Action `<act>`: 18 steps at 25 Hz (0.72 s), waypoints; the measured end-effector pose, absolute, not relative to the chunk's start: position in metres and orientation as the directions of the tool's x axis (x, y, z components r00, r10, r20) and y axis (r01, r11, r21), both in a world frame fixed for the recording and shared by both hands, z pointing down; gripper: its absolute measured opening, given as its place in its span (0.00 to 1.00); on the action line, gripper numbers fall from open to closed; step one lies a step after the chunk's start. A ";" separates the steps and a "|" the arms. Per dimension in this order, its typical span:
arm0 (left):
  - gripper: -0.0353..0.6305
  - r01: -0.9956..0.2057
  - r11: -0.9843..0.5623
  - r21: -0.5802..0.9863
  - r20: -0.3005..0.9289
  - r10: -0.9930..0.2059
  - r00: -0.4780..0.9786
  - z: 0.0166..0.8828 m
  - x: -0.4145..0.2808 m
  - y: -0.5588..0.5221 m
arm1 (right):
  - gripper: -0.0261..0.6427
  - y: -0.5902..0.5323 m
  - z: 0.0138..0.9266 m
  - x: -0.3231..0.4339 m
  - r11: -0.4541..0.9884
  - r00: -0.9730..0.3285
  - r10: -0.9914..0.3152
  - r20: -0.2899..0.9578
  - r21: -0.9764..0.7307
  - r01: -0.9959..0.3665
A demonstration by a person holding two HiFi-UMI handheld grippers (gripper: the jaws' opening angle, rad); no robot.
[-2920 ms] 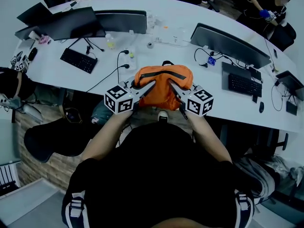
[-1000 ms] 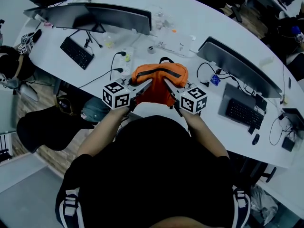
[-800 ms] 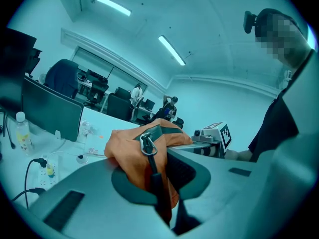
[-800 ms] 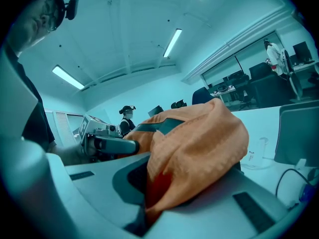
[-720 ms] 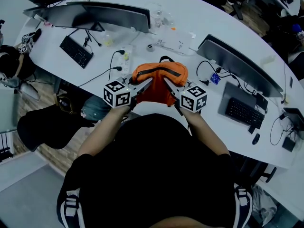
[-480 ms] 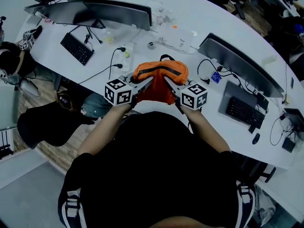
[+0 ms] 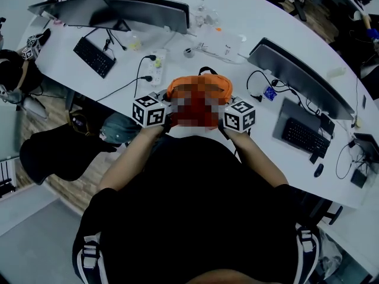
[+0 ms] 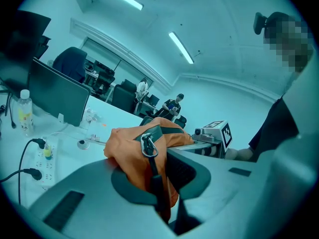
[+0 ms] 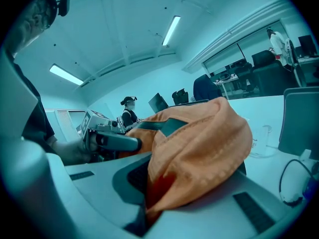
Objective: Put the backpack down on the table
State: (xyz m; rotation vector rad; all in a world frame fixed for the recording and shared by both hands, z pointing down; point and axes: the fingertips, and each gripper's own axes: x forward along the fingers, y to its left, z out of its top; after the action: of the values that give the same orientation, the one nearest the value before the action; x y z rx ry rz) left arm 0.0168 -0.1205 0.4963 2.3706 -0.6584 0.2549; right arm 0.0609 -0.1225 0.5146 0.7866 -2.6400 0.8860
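The orange backpack (image 7: 201, 85) hangs over the near edge of the white curved table (image 7: 266, 16), its lower half under a blurred patch. Both grippers hold it from the sides, their marker cubes at its left (image 7: 148, 110) and right (image 7: 240, 116). My left gripper (image 8: 162, 203) is shut on the backpack's (image 8: 127, 153) fabric and a dark strap with a metal clip (image 8: 148, 147). My right gripper (image 9: 144, 203) is shut on a fold of the backpack (image 9: 199, 148). Whether the bag's bottom touches the table is hidden.
Two monitors (image 7: 118, 13) (image 7: 299, 70) stand behind the bag, with keyboards (image 7: 93, 57) (image 7: 303, 138) in front of them. A power strip with cables (image 7: 155, 70) lies just left of the bag. Small items (image 7: 219, 40) sit behind it. A black chair (image 7: 56, 155) stands at the lower left.
The backpack and both grippers have come down a little toward the table edge. Both grips stay the same.
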 end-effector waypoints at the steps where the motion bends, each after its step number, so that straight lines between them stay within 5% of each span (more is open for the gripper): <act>1: 0.15 -0.518 -0.657 0.548 0.341 -0.389 0.856 0.499 0.017 -0.122 | 0.08 -0.124 0.518 0.061 0.668 -0.822 -0.414 0.392 -0.483 -0.566; 18: 0.15 -0.493 -0.622 0.609 0.373 -0.324 0.869 0.545 0.008 -0.133 | 0.08 -0.133 0.562 0.053 0.609 -0.802 -0.401 0.443 -0.525 -0.595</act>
State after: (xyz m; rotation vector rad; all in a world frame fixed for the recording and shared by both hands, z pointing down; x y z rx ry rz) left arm 0.0076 -0.1332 0.5450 2.2919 -0.5869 0.2924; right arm 0.0532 -0.1334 0.5620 0.8114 -2.5565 0.9846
